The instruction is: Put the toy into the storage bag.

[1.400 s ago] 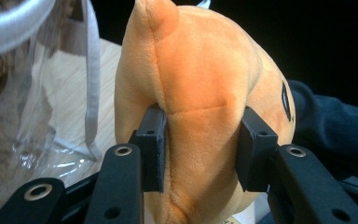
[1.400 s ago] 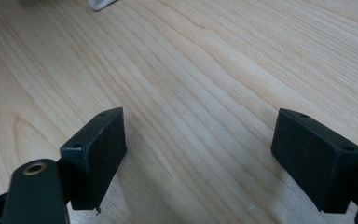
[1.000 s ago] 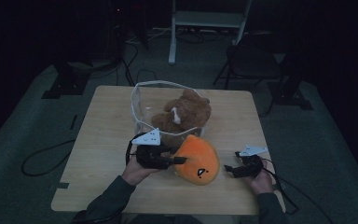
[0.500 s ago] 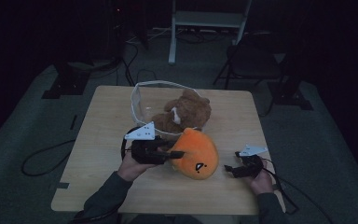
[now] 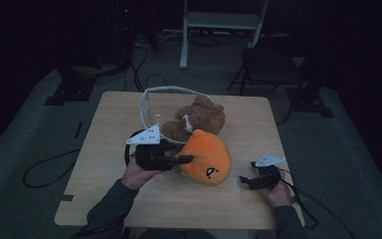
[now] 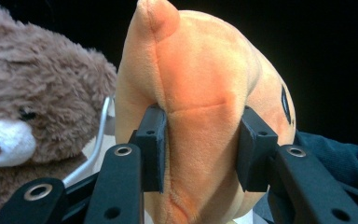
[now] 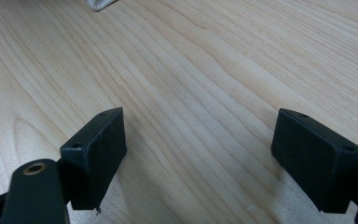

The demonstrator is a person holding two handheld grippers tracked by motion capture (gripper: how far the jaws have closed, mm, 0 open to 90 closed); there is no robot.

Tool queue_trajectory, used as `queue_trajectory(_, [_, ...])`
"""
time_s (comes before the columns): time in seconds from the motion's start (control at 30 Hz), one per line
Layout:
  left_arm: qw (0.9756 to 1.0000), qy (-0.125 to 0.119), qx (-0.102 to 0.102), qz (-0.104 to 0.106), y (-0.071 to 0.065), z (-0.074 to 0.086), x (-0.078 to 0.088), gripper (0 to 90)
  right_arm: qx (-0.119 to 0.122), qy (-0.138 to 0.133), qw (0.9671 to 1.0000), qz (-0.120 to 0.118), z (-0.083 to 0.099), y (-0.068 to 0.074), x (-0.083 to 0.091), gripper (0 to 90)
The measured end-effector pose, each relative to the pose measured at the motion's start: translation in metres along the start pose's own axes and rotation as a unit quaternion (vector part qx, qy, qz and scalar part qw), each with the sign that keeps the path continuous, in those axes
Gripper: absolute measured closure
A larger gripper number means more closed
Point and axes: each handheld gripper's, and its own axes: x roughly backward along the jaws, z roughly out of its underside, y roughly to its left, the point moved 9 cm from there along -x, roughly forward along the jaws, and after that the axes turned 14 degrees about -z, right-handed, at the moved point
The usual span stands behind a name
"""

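High view – orange plush toy (image 5: 206, 158): clamped from its left side by the left gripper (image 5: 181, 160), just in front of the wire basket (image 5: 151, 102) and touching the brown teddy bear (image 5: 196, 117) that lies in that basket.
High view – right gripper (image 5: 246, 181): low over the desk (image 5: 104, 129), well to the right of the wire basket, near the front edge, apart from both toys.
Left gripper view – jaws: pressed into the orange plush toy (image 6: 200, 102) on both flanks, fabric bulging between the pads (image 6: 153, 147); teddy bear (image 6: 37, 88) and a basket wire (image 6: 100, 128) close behind on the left.
Right gripper view – jaws: spread wide, nothing between, bare desk (image 7: 191, 93) beneath.
Step in hand: probably carrying the gripped toy toward the wire basket.
Next move: likely more height to clear the basket rim, then travel over the teddy bear, then a release; firm squeeze needed meanwhile, soft plush prone to slipping.
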Motion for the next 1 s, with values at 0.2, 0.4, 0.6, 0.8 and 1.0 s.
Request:
queue_trajectory(0.2, [1.0, -0.007, -0.001, -0.004, 0.003, -0.008, 0.004, 60.2, 0.0, 0.0, 1.0, 0.0, 0.0, 0.0, 0.0, 17.0])
queue_trajectory(0.4, [0.9999, -0.013, -0.001, -0.009, 0.008, -0.015, 0.007, 60.2, 0.0, 0.0, 1.0, 0.0, 0.0, 0.0, 0.0, 17.0])
queue_trajectory(0.6, [0.9995, -0.023, -0.001, -0.021, 0.017, -0.024, 0.012, 60.3, 0.0, 0.0, 1.0, 0.0, 0.0, 0.0, 0.0, 17.0])
queue_trajectory(0.8, [0.9991, -0.024, 0.003, -0.034, 0.028, -0.028, 0.014, 60.3, 0.001, 0.0, 1.0, 0.0, 0.0, 0.0, 0.0, 17.0])
queue_trajectory(1.0, [0.9986, -0.023, 0.008, -0.046, 0.038, -0.028, 0.016, 60.3, 0.001, 0.0, 1.0, 0.0, 0.0, 0.0, 0.0, 17.0])
